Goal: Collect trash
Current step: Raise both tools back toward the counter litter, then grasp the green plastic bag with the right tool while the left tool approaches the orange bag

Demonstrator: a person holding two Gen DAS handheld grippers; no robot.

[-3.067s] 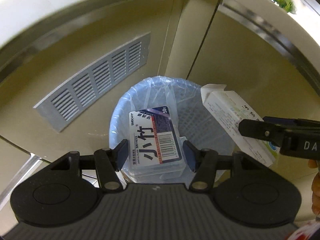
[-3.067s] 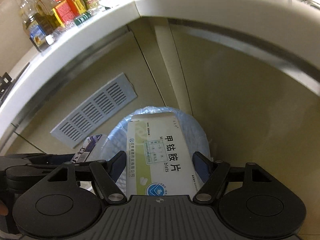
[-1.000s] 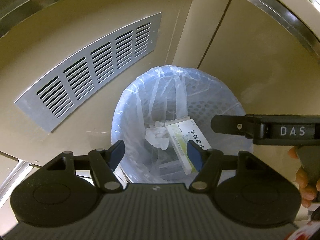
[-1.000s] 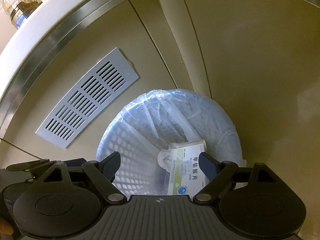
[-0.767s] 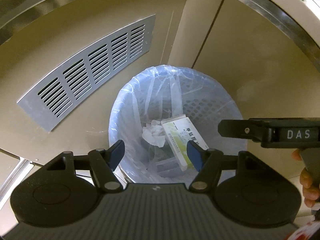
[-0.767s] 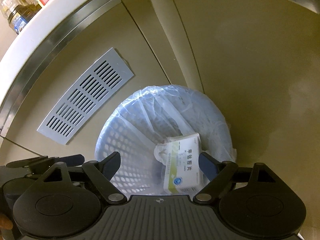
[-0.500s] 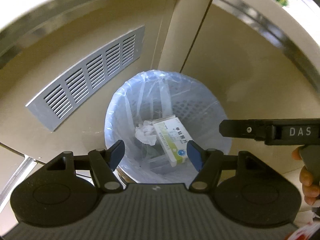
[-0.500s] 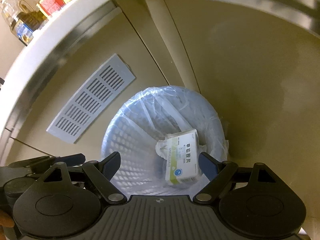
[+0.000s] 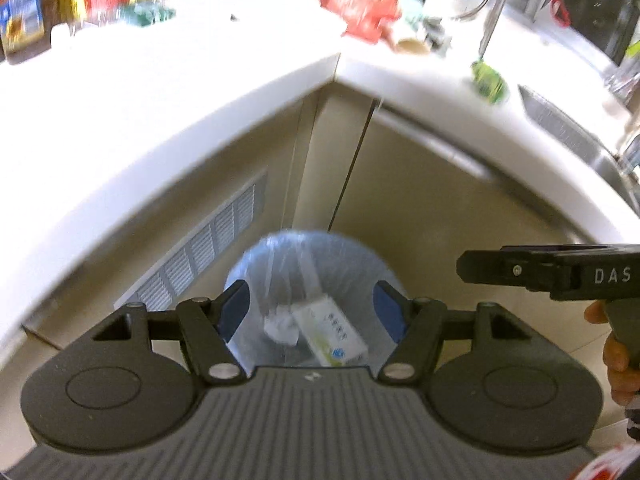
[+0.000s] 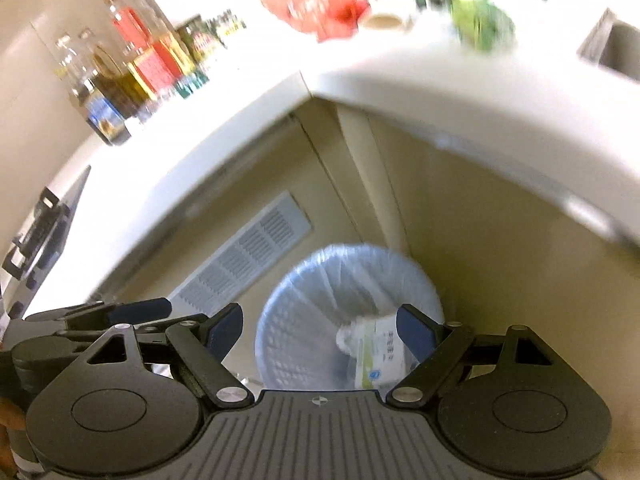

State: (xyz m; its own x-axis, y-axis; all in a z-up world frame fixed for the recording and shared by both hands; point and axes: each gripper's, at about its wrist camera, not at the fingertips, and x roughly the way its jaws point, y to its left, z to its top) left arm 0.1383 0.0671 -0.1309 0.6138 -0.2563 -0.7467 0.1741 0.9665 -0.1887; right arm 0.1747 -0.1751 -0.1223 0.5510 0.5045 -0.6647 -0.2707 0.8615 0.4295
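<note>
Right now I have both tools angled down over the round pale-blue perforated waste basket lined with clear plastic, which stands on the floor in the corner under the white L-shaped countertop. My left gripper has its two blue-padded fingers spread wide with nothing between them, and my right gripper is likewise spread and empty. In the left view the right tool reaches in from the right edge, with a hand around its grip and the white letters "DAS" on its black body.

Inside the basket I count two pieces of trash: one white and green cardboard medicine box and one crumpled white paper wad touching its left side. The box carries printed characters, too blurred to read. One grey slotted vent panel sits on the beige cabinet front beside the basket.
</note>
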